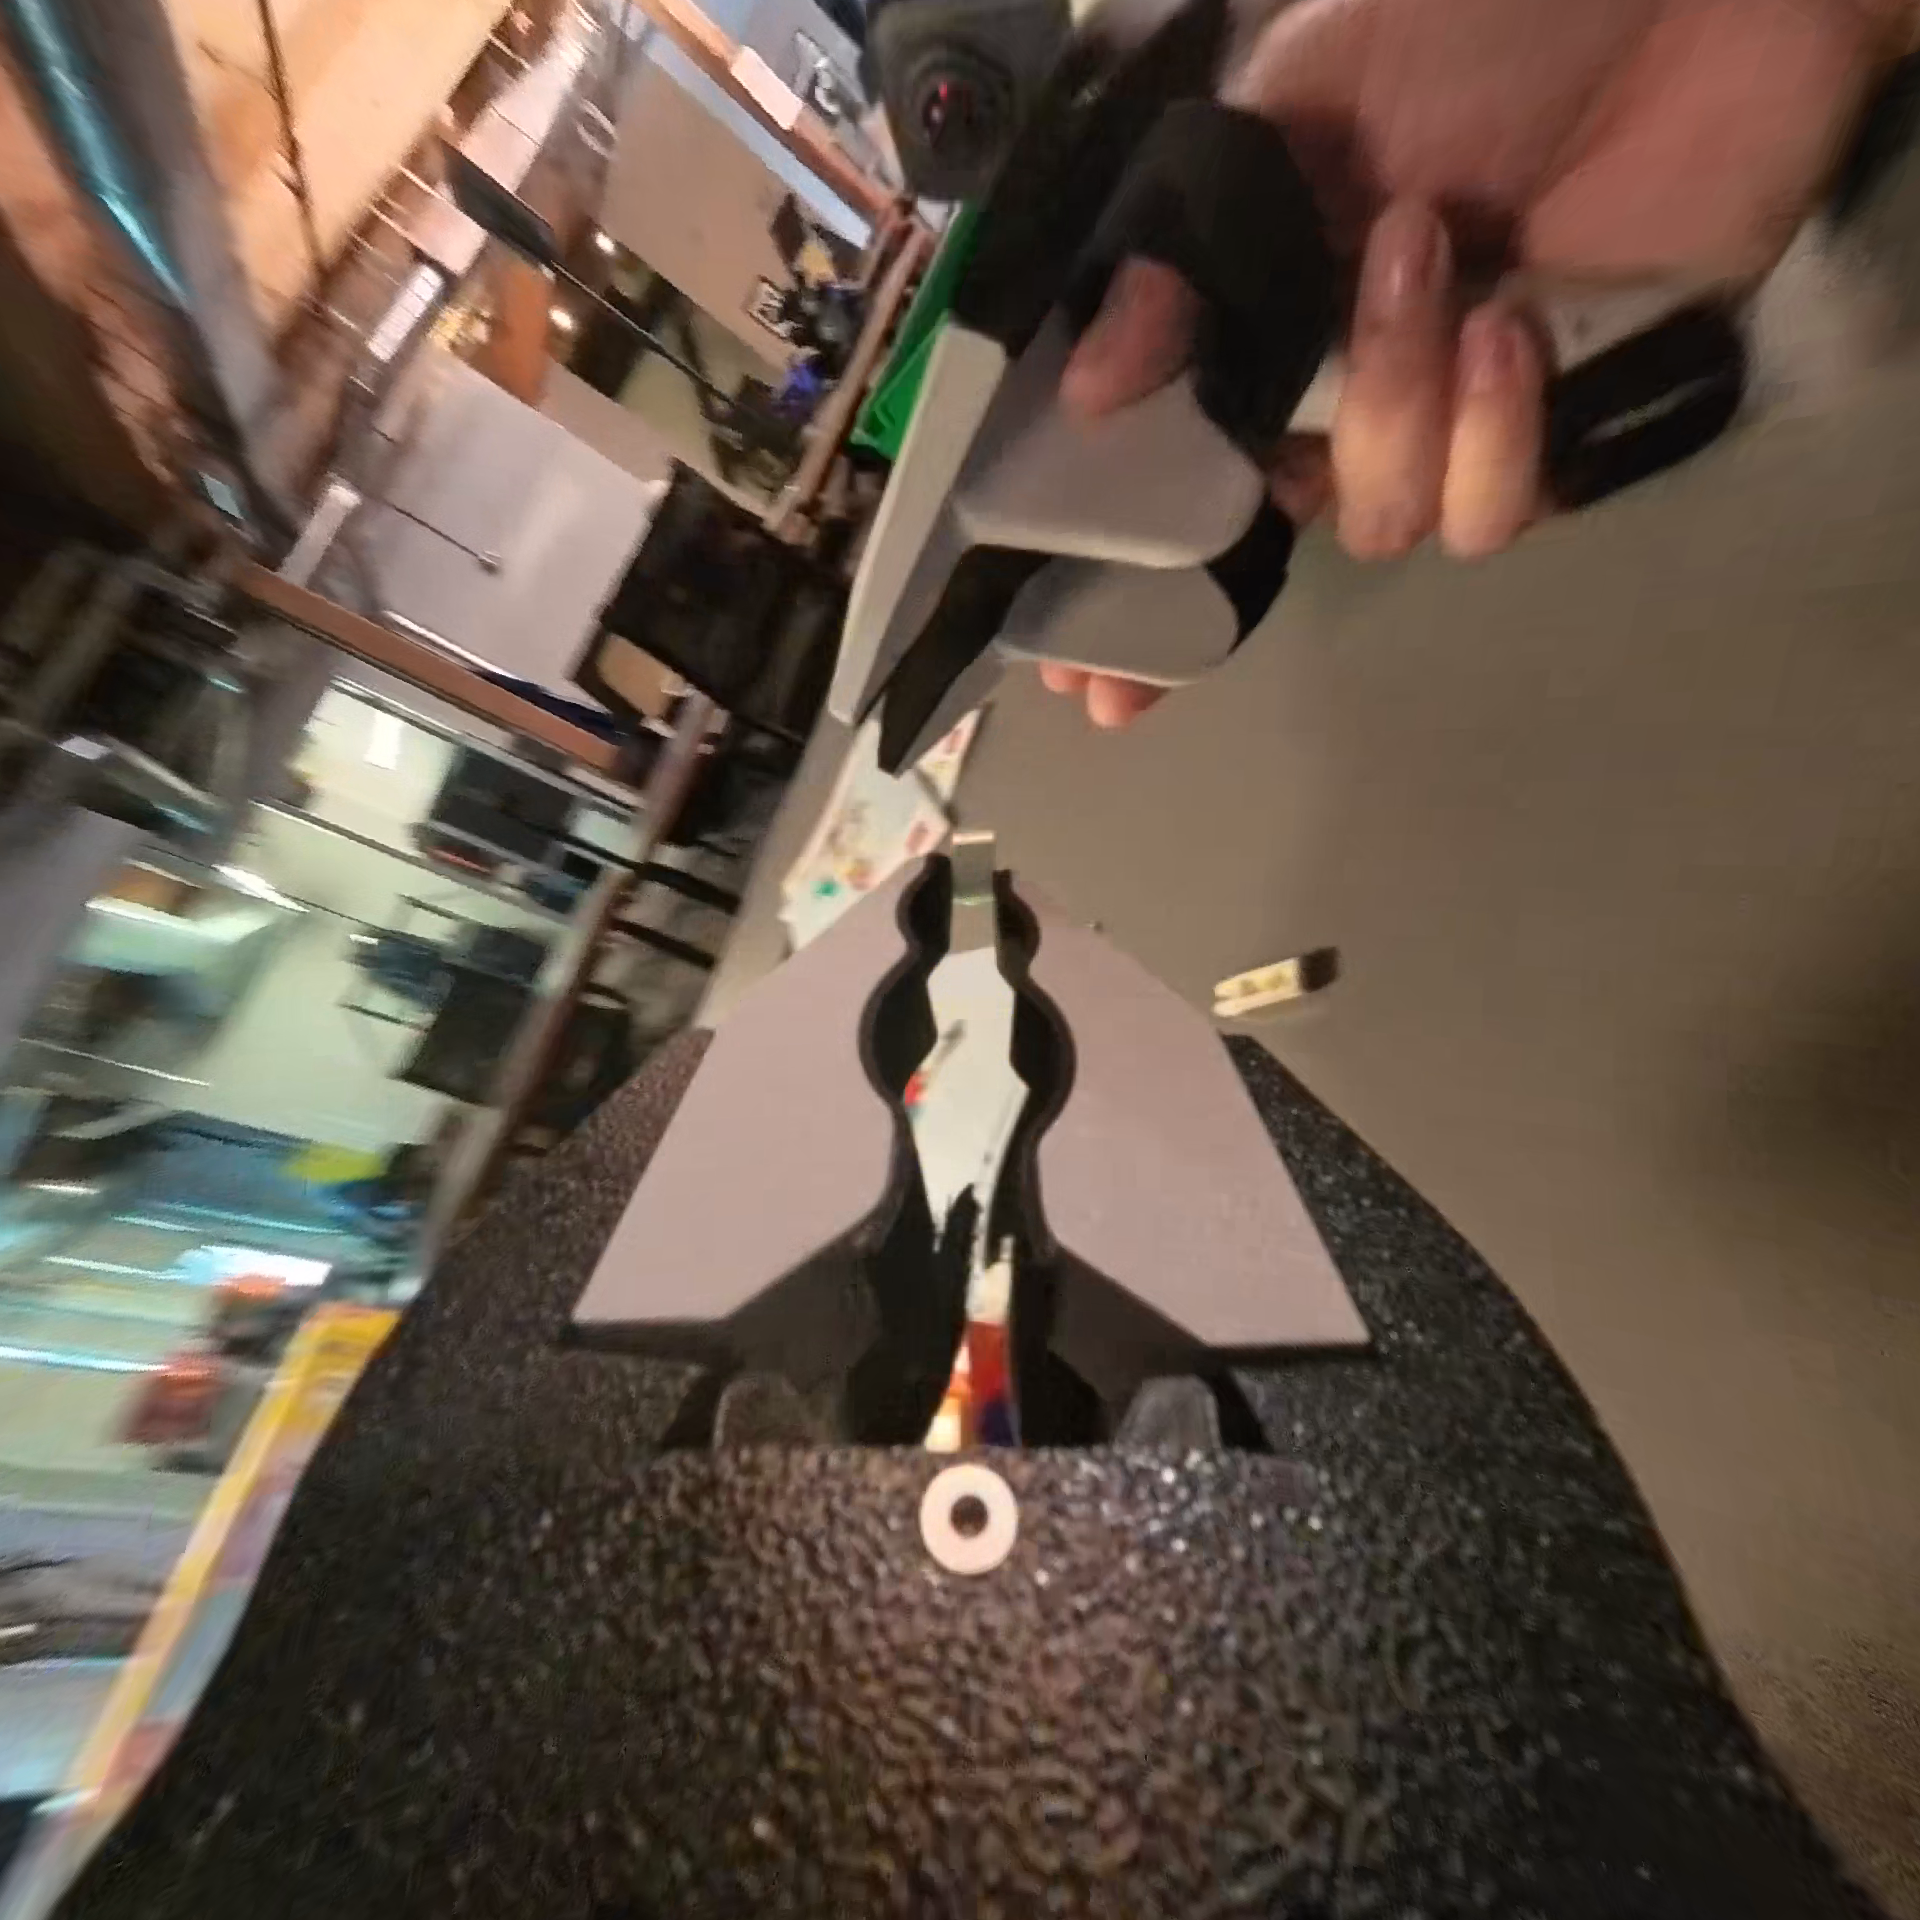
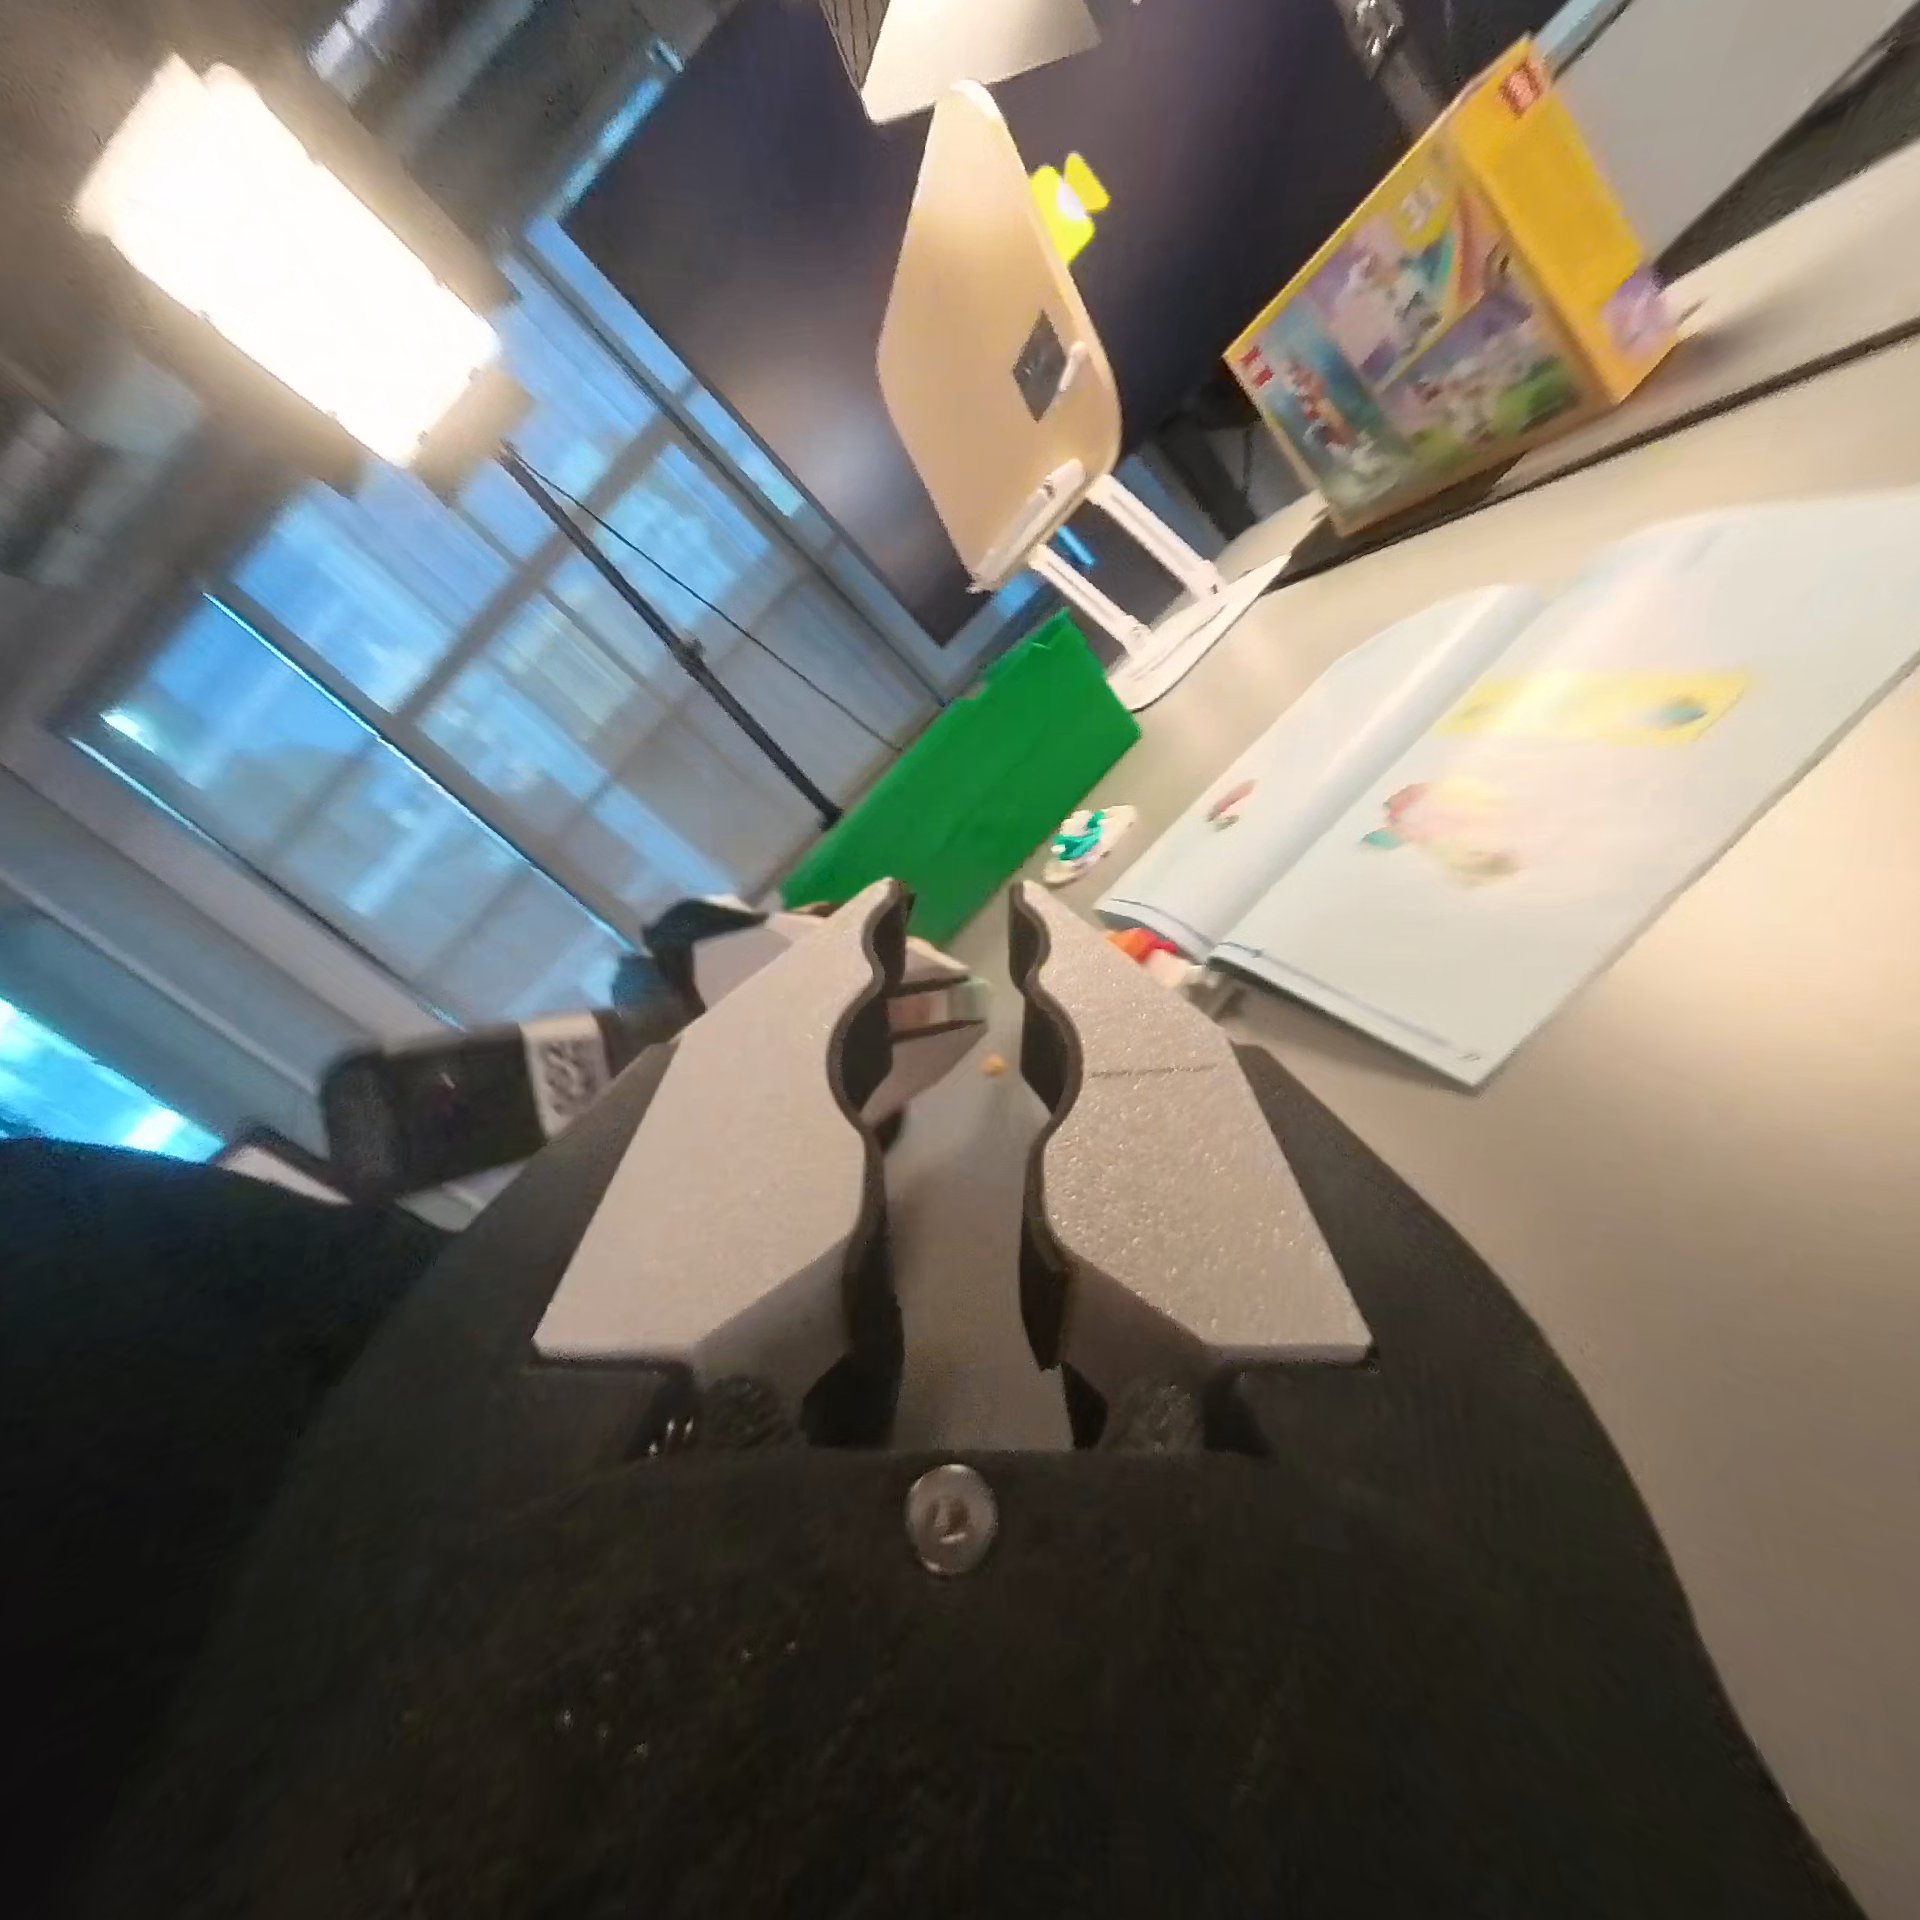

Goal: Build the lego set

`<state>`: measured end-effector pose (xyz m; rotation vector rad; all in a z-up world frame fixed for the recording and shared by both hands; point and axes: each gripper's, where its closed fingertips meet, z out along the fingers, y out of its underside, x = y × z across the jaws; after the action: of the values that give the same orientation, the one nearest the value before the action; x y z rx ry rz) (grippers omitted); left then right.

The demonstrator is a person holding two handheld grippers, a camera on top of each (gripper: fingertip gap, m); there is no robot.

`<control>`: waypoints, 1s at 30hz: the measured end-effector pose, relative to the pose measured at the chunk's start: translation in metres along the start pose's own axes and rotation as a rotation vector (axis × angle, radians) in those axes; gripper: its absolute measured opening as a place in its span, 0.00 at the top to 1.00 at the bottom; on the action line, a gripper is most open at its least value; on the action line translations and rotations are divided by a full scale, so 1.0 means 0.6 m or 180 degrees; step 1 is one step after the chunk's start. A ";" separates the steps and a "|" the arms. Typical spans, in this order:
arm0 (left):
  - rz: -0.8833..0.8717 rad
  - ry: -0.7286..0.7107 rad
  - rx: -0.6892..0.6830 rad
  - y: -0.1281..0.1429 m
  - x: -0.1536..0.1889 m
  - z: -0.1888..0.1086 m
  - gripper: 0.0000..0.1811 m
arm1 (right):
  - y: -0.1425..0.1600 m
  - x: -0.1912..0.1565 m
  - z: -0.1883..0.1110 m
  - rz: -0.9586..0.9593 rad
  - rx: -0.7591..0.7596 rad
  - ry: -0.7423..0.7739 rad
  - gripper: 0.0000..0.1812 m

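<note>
Left claw point(image 1: 971, 883) pinches a small pale piece point(image 1: 974, 868); I'd steady it while my right claw point(image 2: 961, 914), narrowly parted and empty, lines up.

You have a green bin point(image 2: 966, 790) standing at the bench's point(image 2: 1714, 1143) far edge. Beside it rests the white foot of a stand point(image 2: 1174, 623) that carries a pale, rounded panel point(image 2: 987, 312). Behind them you see a dark screen point(image 2: 779, 260), then tall windows point(image 2: 364, 675) and a bright ceiling light point(image 2: 291, 260).
</note>
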<state>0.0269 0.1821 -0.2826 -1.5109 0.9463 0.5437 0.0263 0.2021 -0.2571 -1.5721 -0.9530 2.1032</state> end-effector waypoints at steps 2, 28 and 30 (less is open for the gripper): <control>-0.0486 0.0252 0.0079 -0.002 0.004 -0.004 0.96 | 0.001 0.006 -0.003 -0.0342 -0.0079 0.0136 0.90; -0.2599 0.1877 -0.0545 0.061 0.093 0.001 0.96 | 0.156 0.084 -0.019 -0.2810 -0.2880 0.0064 0.78; -0.2656 0.1860 -0.0554 0.063 0.091 0.002 0.96 | 0.156 0.081 -0.019 -0.2753 -0.2881 0.0024 0.79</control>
<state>0.0272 0.1713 -0.3479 -2.0911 0.5998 -0.4514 0.0320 0.1697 -0.3579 -1.0839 -2.2563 1.0765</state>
